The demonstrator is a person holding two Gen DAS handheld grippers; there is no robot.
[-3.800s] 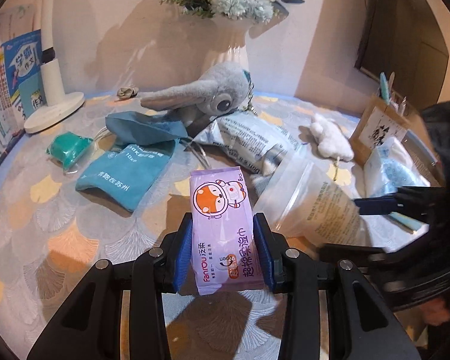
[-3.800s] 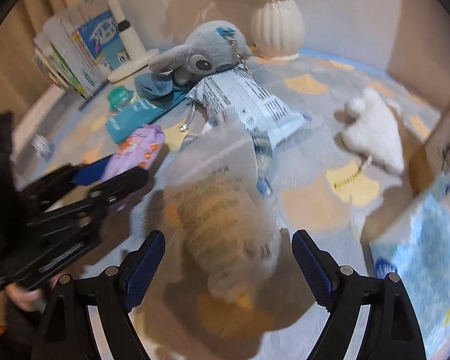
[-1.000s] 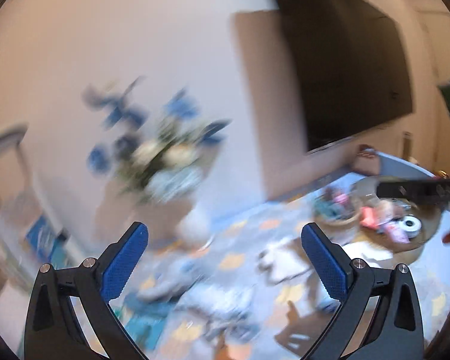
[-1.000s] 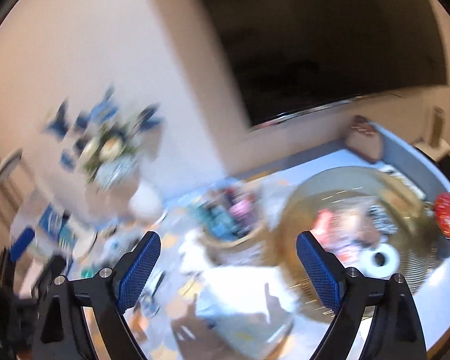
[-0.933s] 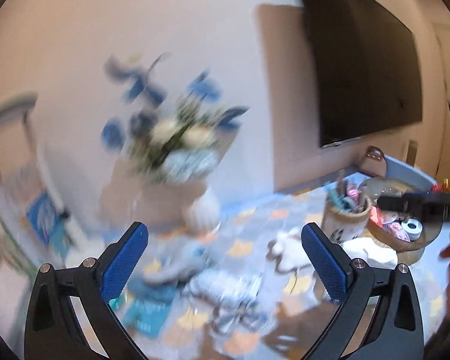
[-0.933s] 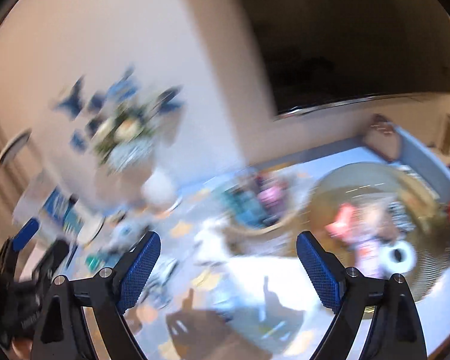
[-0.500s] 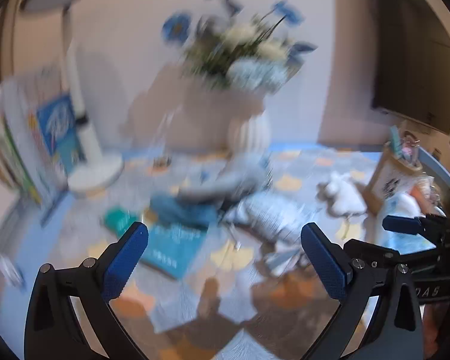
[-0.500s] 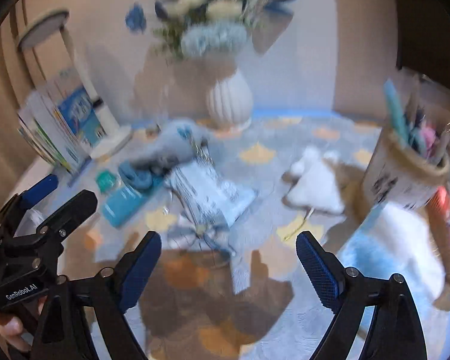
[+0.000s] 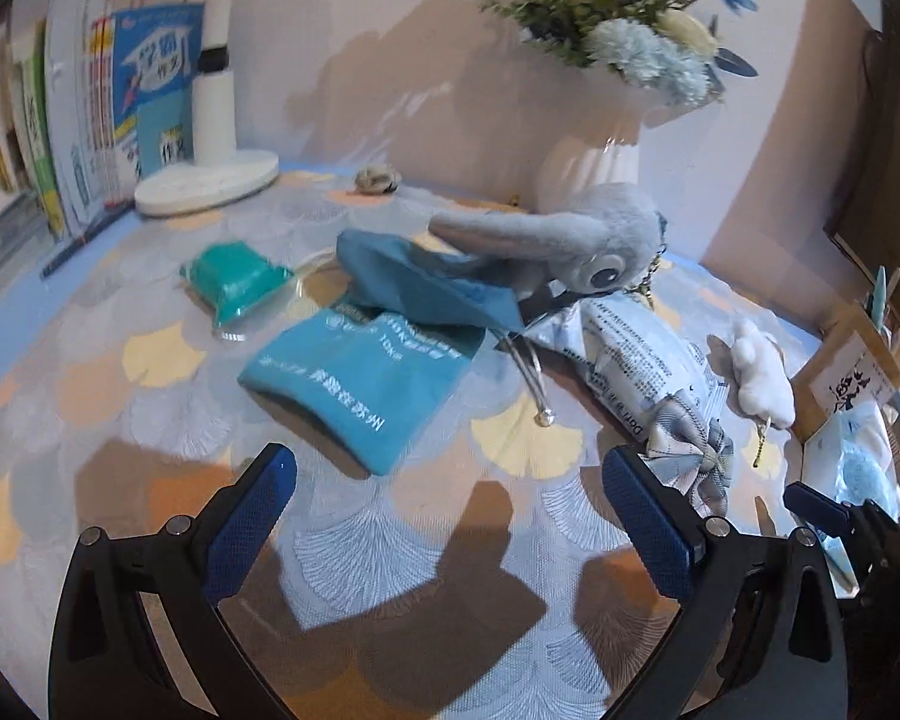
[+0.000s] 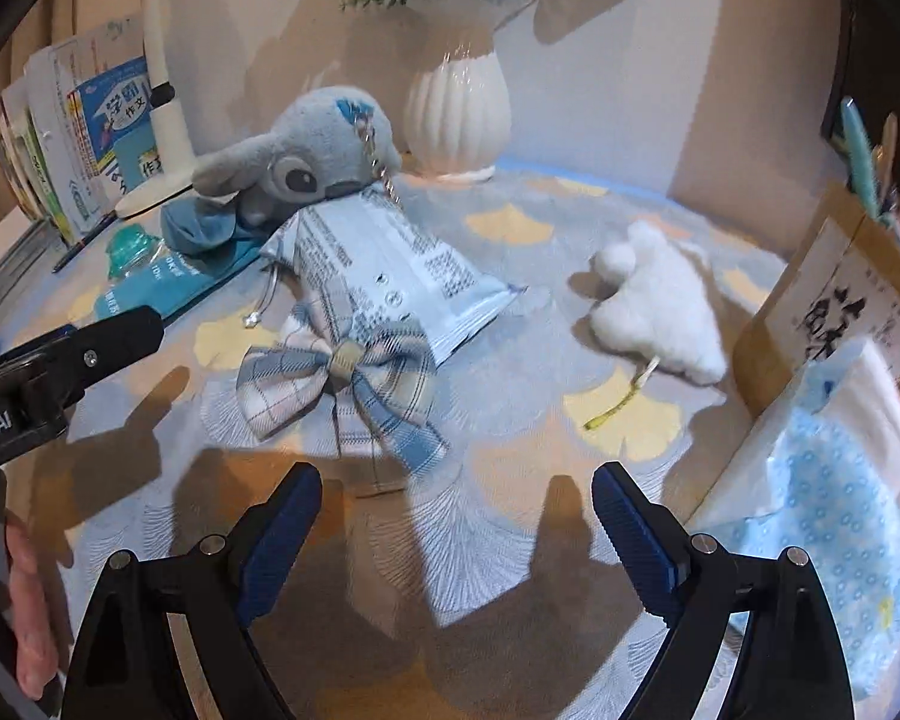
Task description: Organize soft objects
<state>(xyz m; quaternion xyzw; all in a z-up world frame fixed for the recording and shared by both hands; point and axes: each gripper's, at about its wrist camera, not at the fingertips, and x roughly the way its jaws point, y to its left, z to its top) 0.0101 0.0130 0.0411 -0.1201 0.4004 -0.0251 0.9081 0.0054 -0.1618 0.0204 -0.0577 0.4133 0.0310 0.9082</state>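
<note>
Both grippers had been swung down from the wall and the dark screen toward the patterned tablecloth, and the purple wipes pack once pinched in the left gripper was gone from its jaws. That gripper was held spread wide over bare cloth, nothing between its blue ribbed pads. The right gripper was likewise spread, its jaws having just been opened a little further, with only cloth and shadow between them.

Largest among the soft things, a glossy printed packet lay ahead of the right gripper, flat and pillow-shaped. A grey plush toy, long-eared and fuzzy, rested beyond it, its head touching the packet's far end. Ahead of the left gripper a teal fabric pouch with white lettering lay flat, a darker blue cloth crumpled on its far edge under the plush ear. To the right of the right gripper a blue-dotted tissue pack stood just beside a cardboard pen holder. A fluffy white plush lay ahead and right of that gripper. Nearest its jaws a plaid fabric bow overlapped the packet's near end. Smallest, a green item in clear wrap lay ahead and left of the left gripper.
</note>
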